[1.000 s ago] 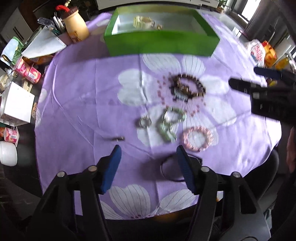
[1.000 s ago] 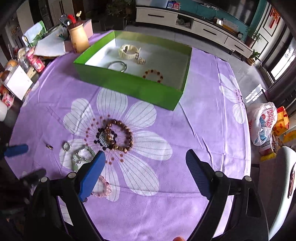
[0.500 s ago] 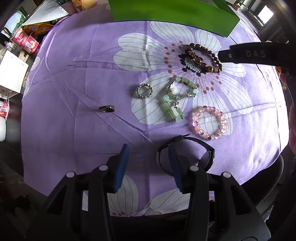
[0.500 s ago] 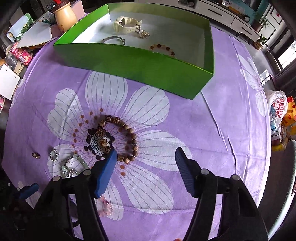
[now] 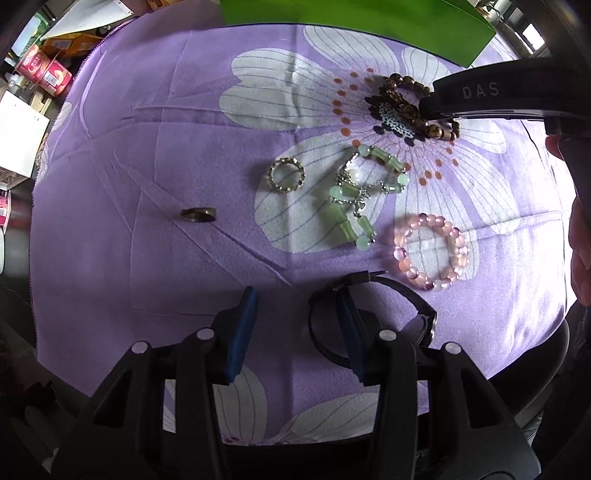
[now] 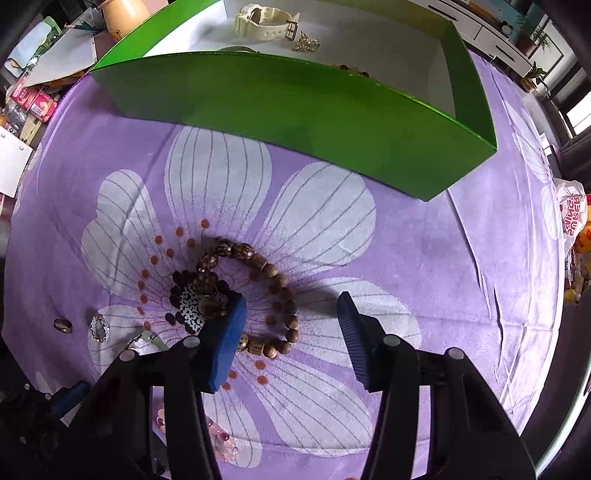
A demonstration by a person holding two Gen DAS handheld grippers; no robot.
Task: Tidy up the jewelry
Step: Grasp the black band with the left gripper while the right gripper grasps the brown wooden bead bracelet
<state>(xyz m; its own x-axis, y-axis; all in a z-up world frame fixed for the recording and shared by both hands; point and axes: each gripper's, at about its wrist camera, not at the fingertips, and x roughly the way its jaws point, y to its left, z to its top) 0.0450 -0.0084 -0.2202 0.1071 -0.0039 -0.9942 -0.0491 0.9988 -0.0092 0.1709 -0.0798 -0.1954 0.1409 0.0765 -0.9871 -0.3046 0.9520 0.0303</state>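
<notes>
The left gripper (image 5: 297,301) is low over the near edge of the purple flowered tablecloth (image 5: 122,258), its blue pads spread with bare cloth between them. Its right-hand finger (image 5: 349,325) stands inside the loop of a black bangle (image 5: 413,299) lying flat by that edge; I can't tell whether the pad touches the band.

Just beyond lie a pink beaded bracelet (image 5: 430,253), a tangled green bead-and-chain bracelet (image 5: 360,197), a sparkly silver ring (image 5: 286,175) and, further toward the left edge, a plain dark ring (image 5: 198,215).

The right gripper (image 6: 291,308) is spread wide over the brown wooden-bead bracelet (image 6: 273,280) at the heart of the big white flower print. Its left pad (image 6: 225,339) sits on the inner side of the loop, covering part of it, and the other pad is well outside the loop, nothing pinched.

The green box (image 6: 295,107) stands toward the far edge of the cloth, already holding a cream watch (image 6: 266,20), a small gold piece (image 6: 306,41) and some brown beads (image 6: 351,69) just visible over its wall.
</notes>
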